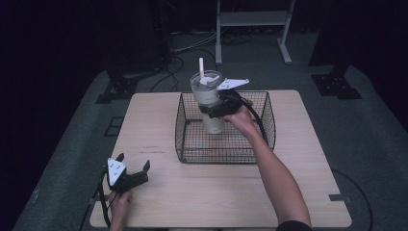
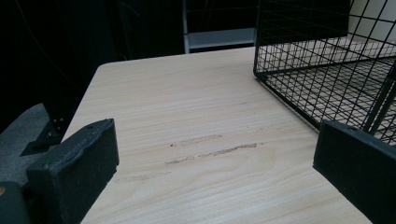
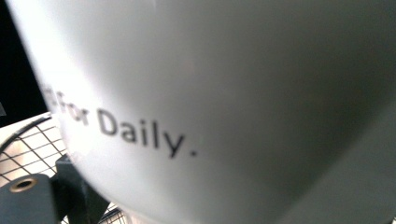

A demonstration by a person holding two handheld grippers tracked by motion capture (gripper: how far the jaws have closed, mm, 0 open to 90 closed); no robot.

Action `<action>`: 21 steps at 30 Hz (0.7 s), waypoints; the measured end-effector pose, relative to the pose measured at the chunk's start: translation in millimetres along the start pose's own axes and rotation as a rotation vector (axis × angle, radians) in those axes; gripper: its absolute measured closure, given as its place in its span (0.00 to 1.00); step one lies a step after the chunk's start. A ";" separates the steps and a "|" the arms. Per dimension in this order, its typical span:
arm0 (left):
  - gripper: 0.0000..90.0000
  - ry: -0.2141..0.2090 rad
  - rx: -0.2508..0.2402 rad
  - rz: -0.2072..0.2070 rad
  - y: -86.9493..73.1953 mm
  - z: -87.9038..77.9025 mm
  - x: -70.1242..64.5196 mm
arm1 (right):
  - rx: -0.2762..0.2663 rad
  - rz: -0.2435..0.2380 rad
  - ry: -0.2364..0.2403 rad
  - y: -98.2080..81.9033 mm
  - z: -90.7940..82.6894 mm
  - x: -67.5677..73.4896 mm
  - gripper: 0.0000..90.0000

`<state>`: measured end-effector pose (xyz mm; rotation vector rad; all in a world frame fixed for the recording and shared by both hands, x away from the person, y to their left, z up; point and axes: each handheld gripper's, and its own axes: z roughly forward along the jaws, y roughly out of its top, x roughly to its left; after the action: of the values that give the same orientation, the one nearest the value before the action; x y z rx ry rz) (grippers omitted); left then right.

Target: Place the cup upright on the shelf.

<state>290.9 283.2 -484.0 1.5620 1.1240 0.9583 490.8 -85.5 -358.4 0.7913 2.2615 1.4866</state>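
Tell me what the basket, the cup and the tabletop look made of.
Basket: thin black wire, likely coated metal, welded in an open grid. Cup: pale, smooth, probably plastic, with a clear lid, a white straw and printed lettering. Tabletop: light wood or wood-look laminate, matte, with visible grain and scuffs.

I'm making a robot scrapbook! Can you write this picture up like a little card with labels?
Table: pale wood
Basket: black wire, far half of the table
Cup: white, with straw, words "For Daily"
Right tongs: gripping the cup above the basket
Left tongs: open, empty, near the table's left front
Cup touching basket floor: cannot tell
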 end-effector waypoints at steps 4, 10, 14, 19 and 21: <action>0.00 0.000 0.000 0.000 0.0 0.0 0.1 | 0.006 -0.004 0.001 -2.8 6.6 -1.7 0.09; 0.00 0.000 0.001 0.004 0.0 -0.1 0.0 | 0.024 -0.004 0.009 -7.0 16.5 -3.5 0.09; 0.00 0.000 0.000 0.003 -0.1 -0.1 -0.2 | 0.037 -0.010 0.014 -8.8 21.8 -2.4 0.09; 0.00 0.000 0.001 0.003 0.0 -0.2 -0.1 | 0.049 -0.015 0.010 -12.3 27.6 -2.7 0.09; 0.00 -0.001 0.004 0.009 0.0 -0.5 0.1 | 0.051 -0.016 0.010 -13.4 28.8 -2.6 0.09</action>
<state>290.5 283.4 -483.9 1.5717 1.1204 0.9615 504.8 -70.0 -382.5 0.7802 2.3160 1.4334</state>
